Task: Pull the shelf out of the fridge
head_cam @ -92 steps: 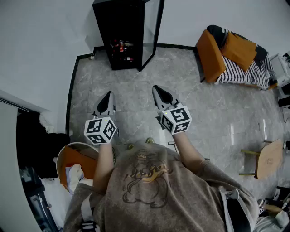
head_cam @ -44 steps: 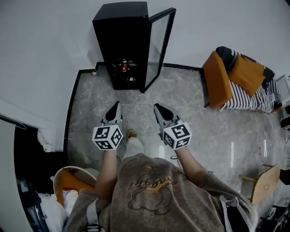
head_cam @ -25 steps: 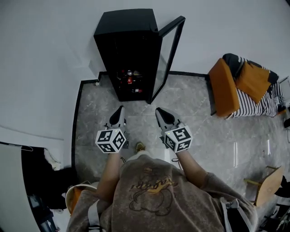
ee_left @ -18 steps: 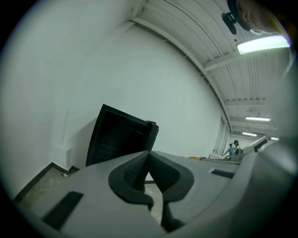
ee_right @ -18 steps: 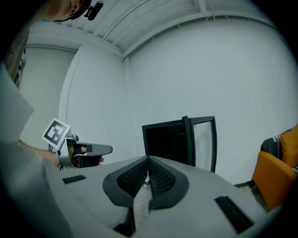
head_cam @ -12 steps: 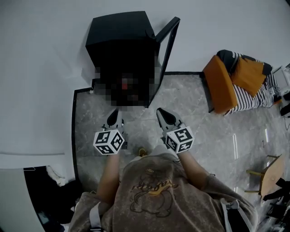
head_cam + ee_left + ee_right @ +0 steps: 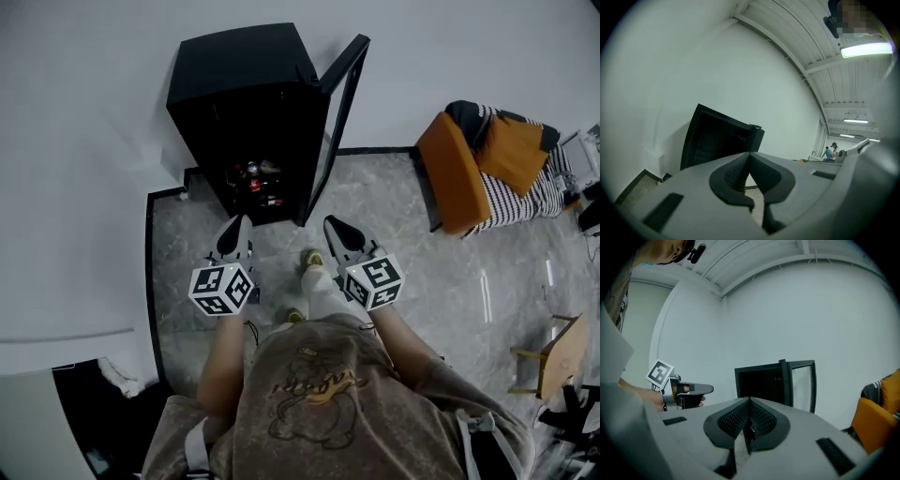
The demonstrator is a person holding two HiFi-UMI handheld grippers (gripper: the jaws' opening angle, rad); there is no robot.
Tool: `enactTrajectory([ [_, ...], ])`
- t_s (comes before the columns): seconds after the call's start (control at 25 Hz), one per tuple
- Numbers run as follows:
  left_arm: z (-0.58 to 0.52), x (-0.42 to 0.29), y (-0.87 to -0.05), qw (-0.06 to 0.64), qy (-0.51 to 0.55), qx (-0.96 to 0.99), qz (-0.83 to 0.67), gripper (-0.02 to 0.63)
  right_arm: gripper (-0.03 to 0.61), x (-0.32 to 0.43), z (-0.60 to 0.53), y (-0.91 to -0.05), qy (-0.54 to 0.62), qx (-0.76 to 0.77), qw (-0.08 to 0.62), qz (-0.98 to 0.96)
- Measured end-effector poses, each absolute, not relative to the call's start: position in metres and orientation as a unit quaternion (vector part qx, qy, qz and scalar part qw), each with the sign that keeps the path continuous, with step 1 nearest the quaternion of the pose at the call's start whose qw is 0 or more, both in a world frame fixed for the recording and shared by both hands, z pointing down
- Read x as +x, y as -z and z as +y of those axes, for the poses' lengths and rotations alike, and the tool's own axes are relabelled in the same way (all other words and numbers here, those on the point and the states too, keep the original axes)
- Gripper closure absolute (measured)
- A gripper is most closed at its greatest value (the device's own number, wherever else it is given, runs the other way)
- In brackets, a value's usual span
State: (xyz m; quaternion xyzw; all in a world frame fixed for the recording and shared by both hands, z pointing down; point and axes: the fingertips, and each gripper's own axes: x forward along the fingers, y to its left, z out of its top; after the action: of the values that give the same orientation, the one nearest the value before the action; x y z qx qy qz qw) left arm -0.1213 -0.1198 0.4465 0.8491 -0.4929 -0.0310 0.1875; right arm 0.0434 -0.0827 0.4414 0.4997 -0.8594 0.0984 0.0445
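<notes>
The left claw (image 7: 242, 225) is pressed fully together with nothing in it. Its own view shows the ribbed pads meeting in a seam, with only the tall black fridge (image 7: 239, 84) beyond. The fridge stands against the white wall at the person's 12 o'clock, and its glass-paned door (image 7: 337, 112) is swung open toward 1 o'clock. Low in the dark interior sits a cluster of red and pale cans or bottles (image 7: 253, 180). The shelf to be pulled is somewhere in that cavity, but no single ledge can be told apart from here. The right claw (image 7: 330, 225) is likewise closed and empty, aimed at the open cabinet. At 2 o'clock an orange armchair with a striped cushion (image 7: 469, 150) stands well apart on the grey marbled floor (image 7: 394, 216).

Over the last few seconds the fridge has grown in the head view and slid down toward the claws. A pale shoe (image 7: 312, 258) is now stepping forward between the arms, so the person has walked up to the fridge. Both claws have stayed closed and side by side throughout.

I judge the approach nearly over, though nothing has touched the shelf yet. The next move likely calls for one claw to open and reach in to the shelf's front edge – a jerky pull could tip whatever stands on it.
</notes>
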Motion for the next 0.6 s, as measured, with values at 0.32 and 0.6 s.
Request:
enactTrajectory([
  [0.32,-0.161,-0.124,-0.452,0.173,0.026,0.844,-0.506,0.609,0.557,0.038,-0.132,-0.443,-0.086,0.484,0.043,-0.870],
  [0.6,-0.195,-0.122,-0.461,0.203,0.041,0.831,-0.516,0.607,0.557,0.038,-0.163,-0.444,-0.099,0.470,0.035,-0.876],
])
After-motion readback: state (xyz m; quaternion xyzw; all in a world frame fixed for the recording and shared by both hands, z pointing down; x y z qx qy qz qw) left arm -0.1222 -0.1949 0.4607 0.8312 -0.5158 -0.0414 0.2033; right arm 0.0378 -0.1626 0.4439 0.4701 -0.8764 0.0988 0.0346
